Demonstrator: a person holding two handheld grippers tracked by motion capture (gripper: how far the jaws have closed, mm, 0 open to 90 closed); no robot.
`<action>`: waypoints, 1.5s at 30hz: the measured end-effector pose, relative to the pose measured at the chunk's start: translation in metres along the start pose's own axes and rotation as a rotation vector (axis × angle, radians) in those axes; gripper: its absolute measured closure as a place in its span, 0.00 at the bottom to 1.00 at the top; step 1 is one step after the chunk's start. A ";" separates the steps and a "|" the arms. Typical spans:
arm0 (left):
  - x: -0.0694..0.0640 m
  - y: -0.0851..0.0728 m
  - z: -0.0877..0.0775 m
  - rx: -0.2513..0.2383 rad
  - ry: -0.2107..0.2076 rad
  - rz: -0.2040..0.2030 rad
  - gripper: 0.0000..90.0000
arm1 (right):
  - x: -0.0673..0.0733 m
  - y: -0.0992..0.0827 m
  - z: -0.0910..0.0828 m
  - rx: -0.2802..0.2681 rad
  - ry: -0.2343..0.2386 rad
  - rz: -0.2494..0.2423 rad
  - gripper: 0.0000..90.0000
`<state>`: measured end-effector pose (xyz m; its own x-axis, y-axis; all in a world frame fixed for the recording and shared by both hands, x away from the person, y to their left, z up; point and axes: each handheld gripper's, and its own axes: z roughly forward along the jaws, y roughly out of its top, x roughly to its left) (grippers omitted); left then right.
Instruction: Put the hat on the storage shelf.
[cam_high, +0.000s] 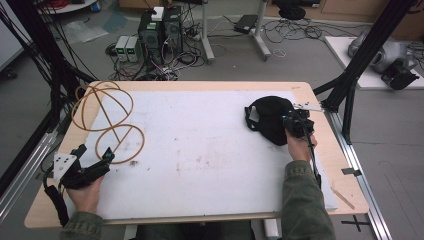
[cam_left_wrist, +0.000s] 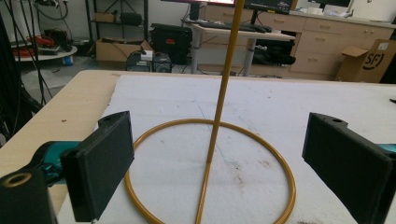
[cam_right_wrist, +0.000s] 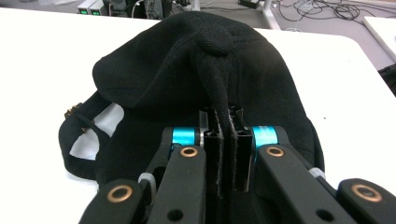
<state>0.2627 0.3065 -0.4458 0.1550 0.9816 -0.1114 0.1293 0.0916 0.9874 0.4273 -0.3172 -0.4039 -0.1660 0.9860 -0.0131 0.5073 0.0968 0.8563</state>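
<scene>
The table (cam_high: 210, 200) carries a yellow wire-ring frame (cam_high: 107, 120) at its far left corner and a black cap (cam_high: 270, 117) near its far right edge. The right claw (cam_right_wrist: 224, 149) pinches a fold of the cap's cloth, jaws closed tight. The left claw (cam_left_wrist: 215, 168) stands wide apart, holding nothing, facing the frame's lower ring.

We see a grey floor (cam_high: 300, 55) strewn with cables (cam_high: 295, 30), computer towers (cam_high: 160, 30) beyond the table (cam_high: 200, 85), and pale wooden drawers (cam_left_wrist: 322, 42) beside a cardboard box (cam_left_wrist: 369, 60).
</scene>
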 end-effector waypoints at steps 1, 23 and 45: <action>0.000 0.000 0.000 0.001 0.000 0.001 0.10 | 0.000 0.000 -0.001 -0.003 0.000 0.000 0.97; -0.001 0.000 0.001 0.003 -0.005 0.000 0.10 | 0.012 0.029 -0.046 -0.190 0.033 0.043 0.97; -0.002 0.000 0.000 0.001 -0.012 0.005 0.11 | 0.049 0.073 -0.097 -0.477 0.167 0.040 0.97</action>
<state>0.2629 0.3048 -0.4459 0.1672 0.9801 -0.1074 0.1293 0.0862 0.9878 0.3740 -0.2745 -0.2916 -0.3065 0.9490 0.0742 0.0799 -0.0521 0.9954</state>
